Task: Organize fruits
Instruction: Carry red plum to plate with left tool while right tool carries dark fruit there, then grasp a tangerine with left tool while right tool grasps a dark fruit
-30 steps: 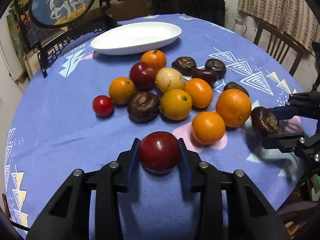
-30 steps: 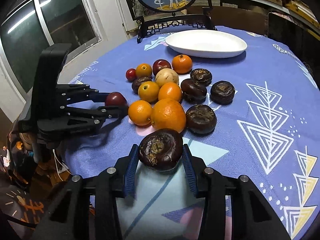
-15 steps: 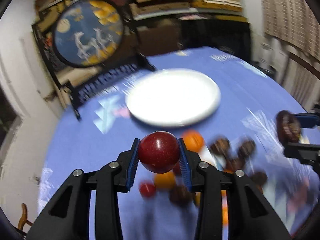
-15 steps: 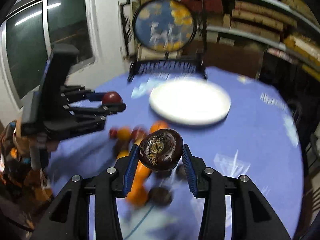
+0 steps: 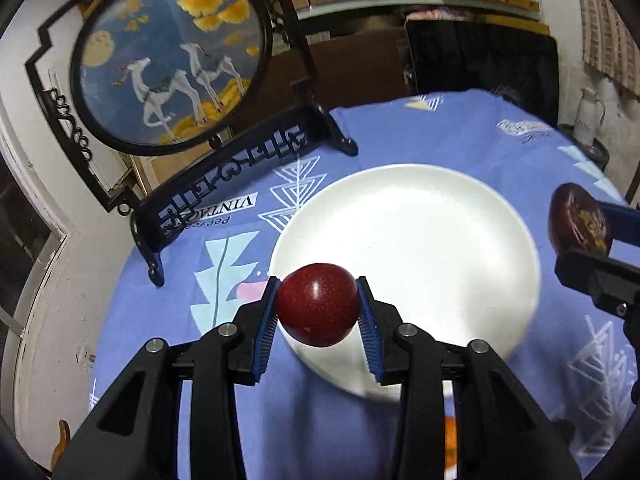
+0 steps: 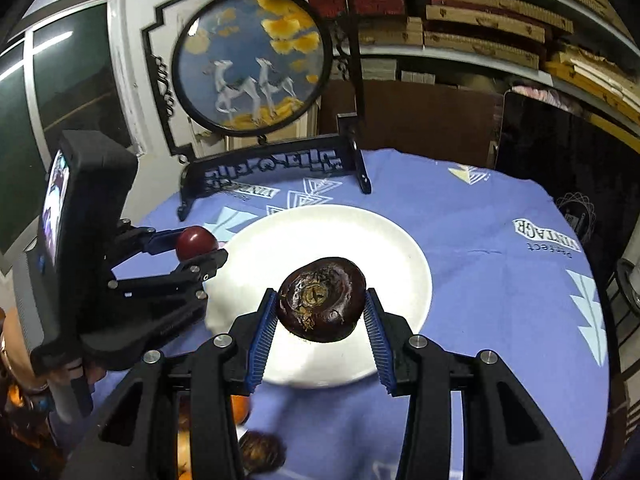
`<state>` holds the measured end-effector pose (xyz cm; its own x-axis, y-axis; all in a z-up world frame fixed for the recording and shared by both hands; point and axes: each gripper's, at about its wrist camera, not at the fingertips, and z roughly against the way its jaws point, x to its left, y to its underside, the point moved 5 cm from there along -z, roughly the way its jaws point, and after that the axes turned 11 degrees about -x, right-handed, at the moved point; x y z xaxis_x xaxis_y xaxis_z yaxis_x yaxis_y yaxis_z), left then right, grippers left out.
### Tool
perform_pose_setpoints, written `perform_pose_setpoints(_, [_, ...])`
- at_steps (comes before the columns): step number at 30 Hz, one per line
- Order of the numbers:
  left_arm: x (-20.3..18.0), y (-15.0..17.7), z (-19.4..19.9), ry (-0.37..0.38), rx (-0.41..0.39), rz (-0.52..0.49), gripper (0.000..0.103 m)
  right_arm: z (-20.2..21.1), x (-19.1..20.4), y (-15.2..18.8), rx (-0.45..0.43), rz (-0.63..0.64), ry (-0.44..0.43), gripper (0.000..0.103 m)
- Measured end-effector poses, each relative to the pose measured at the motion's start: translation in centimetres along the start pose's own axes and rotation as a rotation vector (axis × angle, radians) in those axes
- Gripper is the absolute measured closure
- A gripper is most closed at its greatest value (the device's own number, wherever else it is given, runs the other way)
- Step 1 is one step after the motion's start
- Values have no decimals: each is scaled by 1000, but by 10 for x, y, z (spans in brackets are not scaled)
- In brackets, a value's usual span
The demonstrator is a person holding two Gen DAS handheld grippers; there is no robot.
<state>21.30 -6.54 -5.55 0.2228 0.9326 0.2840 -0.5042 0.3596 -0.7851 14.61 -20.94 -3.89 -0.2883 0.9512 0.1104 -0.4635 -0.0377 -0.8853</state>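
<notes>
My left gripper [image 5: 318, 312] is shut on a dark red round fruit [image 5: 317, 310], held in the air over the near left rim of the empty white plate [image 5: 420, 240]. My right gripper [image 6: 322, 312] is shut on a dark brown wrinkled fruit [image 6: 322, 298], hanging above the near part of the same white plate [image 6: 280, 248]. In the right wrist view the left gripper [image 6: 198, 246] shows at the plate's left edge with its red fruit [image 6: 196, 242]. The left wrist view catches the right gripper's brown fruit [image 5: 578, 218] at the far right.
A round painted screen on a black carved stand [image 5: 172, 52] rises behind the plate at the table's far edge. Blue patterned tablecloth [image 6: 500, 280] covers the table. Some orange fruit [image 6: 240, 404] and a brown fruit [image 6: 262, 454] lie below the right gripper. Shelves line the back wall.
Both grippers have lifted with their fruits and travelled away from the fruit pile to over the white plate. The pile has dropped out of sight beneath them.
</notes>
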Motion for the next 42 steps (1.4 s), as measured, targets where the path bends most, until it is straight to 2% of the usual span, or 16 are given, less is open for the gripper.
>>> perform_pose_setpoints(7, [-6, 10, -41, 3, 69, -12, 66, -47, -3, 11, 67, 3, -7, 59])
perform_pose_setpoints(16, [-13, 18, -64, -6, 116, -28, 65, -76, -12, 15, 101, -9, 2, 57])
perform_pose_setpoints(17, [-13, 18, -65, -2, 118, -31, 62, -77, -13, 14, 96, -13, 2, 46])
perform_pose_setpoints(18, [-14, 18, -64, -6, 116, -33, 44, -76, -14, 13, 89, -14, 14, 32])
perform_pose_setpoints(19, [-12, 17, -63, -16, 105, -32, 28, -71, -16, 10, 61, -16, 32, 31])
perform_pose_setpoints(20, [-10, 15, -59, -26, 88, -32, 26, -66, -16, 8, 41, -19, 26, 31])
perform_pose_setpoints(27, [8, 14, -22, -22, 41, 3, 26, -20, -19, 7, 22, -50, 0, 30])
perform_pose_setpoints(31, [19, 27, 9, -4, 28, 25, 23, 26, -8, 21, 12, -27, -28, 29])
perform_pose_setpoints(35, [28, 48, 50, 11, -2, 22, 18, 77, 13, 55, 33, 47, -71, 26])
perform_pose_setpoints(39, [38, 78, 90, 41, -14, 28, 16, 117, 40, 101, 97, 147, -164, 26])
perform_pose_setpoints(42, [40, 104, 115, 81, -11, 14, 14, 135, 55, 139, 150, 281, -170, 26])
